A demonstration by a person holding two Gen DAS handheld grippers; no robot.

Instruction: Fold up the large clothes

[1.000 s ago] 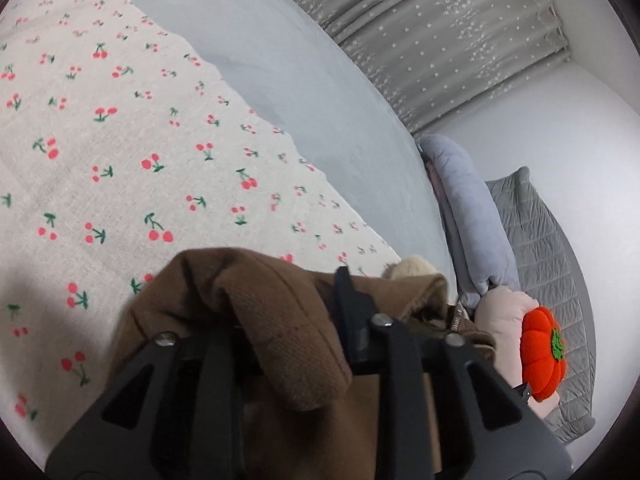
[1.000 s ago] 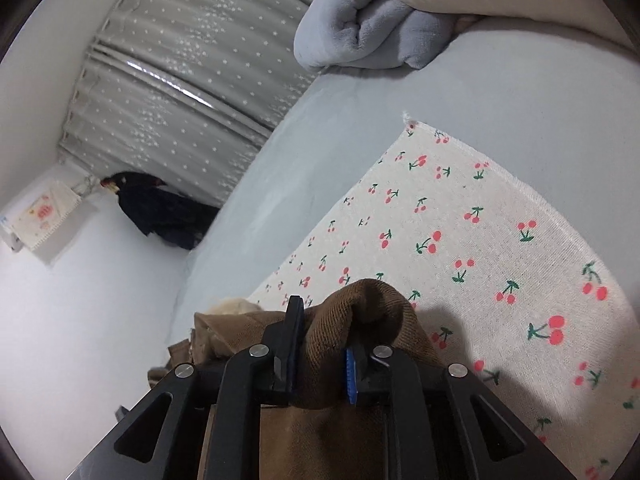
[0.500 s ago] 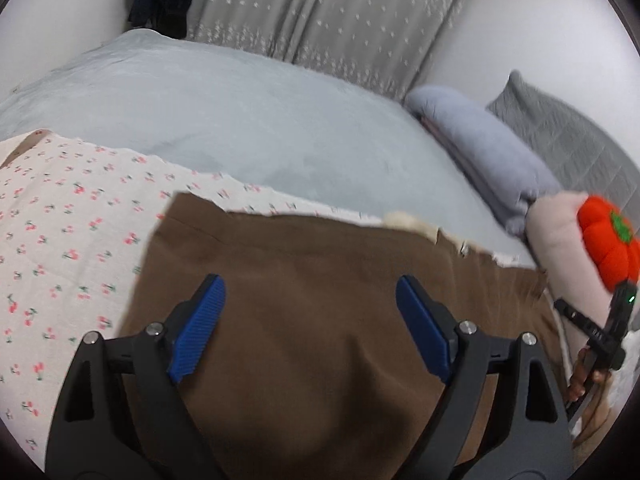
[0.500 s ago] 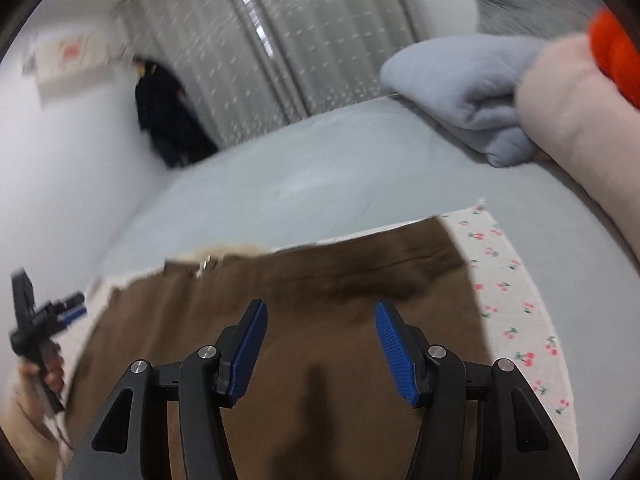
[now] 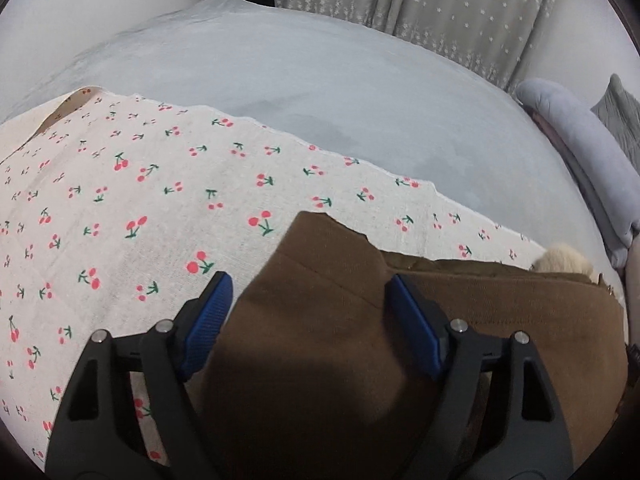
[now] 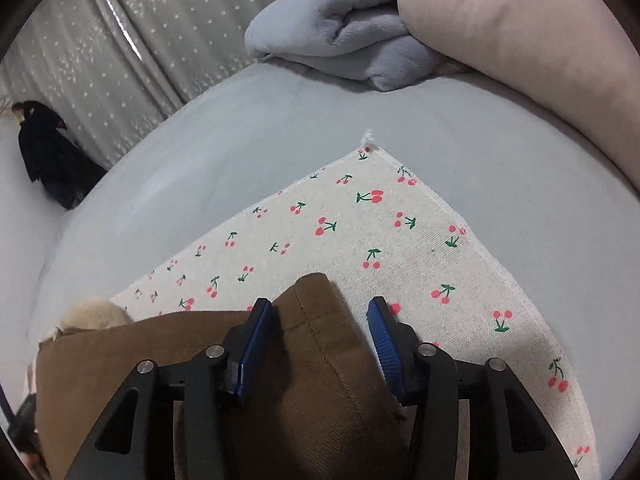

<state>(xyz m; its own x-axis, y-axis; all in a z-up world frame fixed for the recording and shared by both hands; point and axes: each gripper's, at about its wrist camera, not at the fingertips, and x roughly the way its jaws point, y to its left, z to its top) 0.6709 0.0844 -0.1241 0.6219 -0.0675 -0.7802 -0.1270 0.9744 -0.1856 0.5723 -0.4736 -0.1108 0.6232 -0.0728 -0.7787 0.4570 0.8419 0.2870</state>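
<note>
Left wrist: brown garment (image 5: pixel 360 340), no legible writing

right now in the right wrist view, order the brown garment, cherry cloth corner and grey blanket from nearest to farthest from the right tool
1. brown garment, between the right tool's open fingers
2. cherry cloth corner, ahead
3. grey blanket, far, top

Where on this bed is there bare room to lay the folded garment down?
Free: the cherry-print cloth left of the brown garment, and the grey bedspread between the cloth's far edge and the curtains. Crowded: the right end, with the folded blue blanket and pink pillow.
</note>
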